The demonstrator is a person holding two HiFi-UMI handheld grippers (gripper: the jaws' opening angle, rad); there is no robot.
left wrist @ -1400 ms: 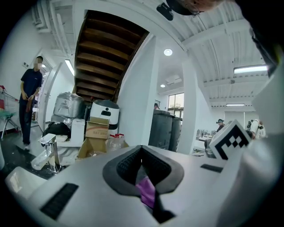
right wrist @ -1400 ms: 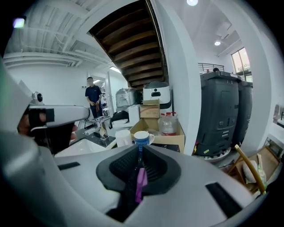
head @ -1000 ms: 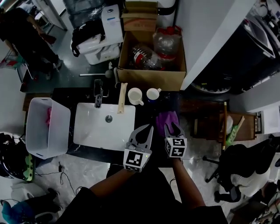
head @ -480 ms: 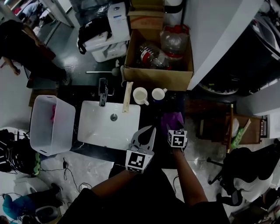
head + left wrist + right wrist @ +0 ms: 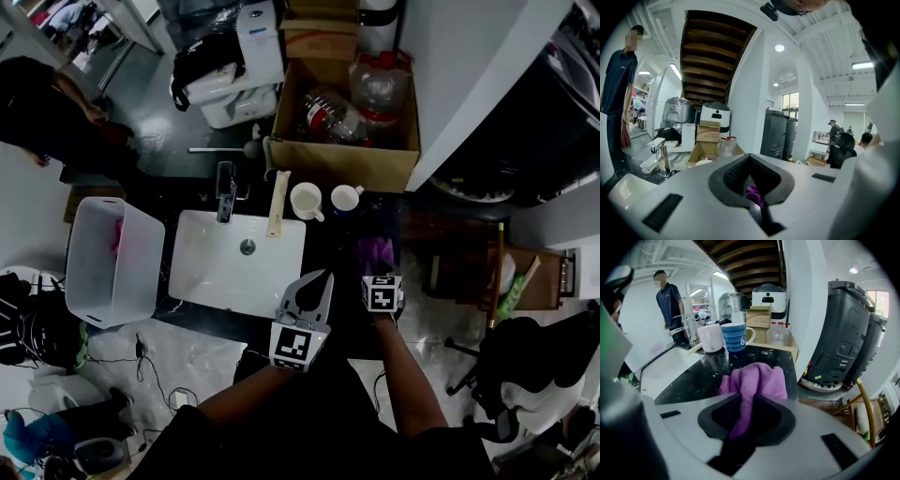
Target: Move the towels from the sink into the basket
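A purple towel [image 5: 378, 251] lies bunched on the dark counter to the right of the white sink [image 5: 211, 277]. My right gripper [image 5: 381, 274] sits at its near edge. Its jaws have just been closing, and the towel [image 5: 757, 378] is now pinched between the pads of that gripper [image 5: 745, 401]. My left gripper [image 5: 322, 278] hovers over the counter's front edge between sink and towel, jaws together; in the left gripper view this gripper [image 5: 751, 161] shows only a purple sliver in the slot. The white basket [image 5: 94, 281] stands left of the sink with a pink towel [image 5: 116, 236] inside.
A white mug [image 5: 306, 201] and a blue mug [image 5: 346, 198] stand behind the towel. A faucet [image 5: 225, 180] and a wooden stick [image 5: 277, 203] are at the sink's back. A cardboard box of bottles [image 5: 342, 155] sits beyond. A person [image 5: 47, 103] stands at the far left.
My right gripper has come down onto the purple towel and closed on it. The left gripper has stayed where it was.
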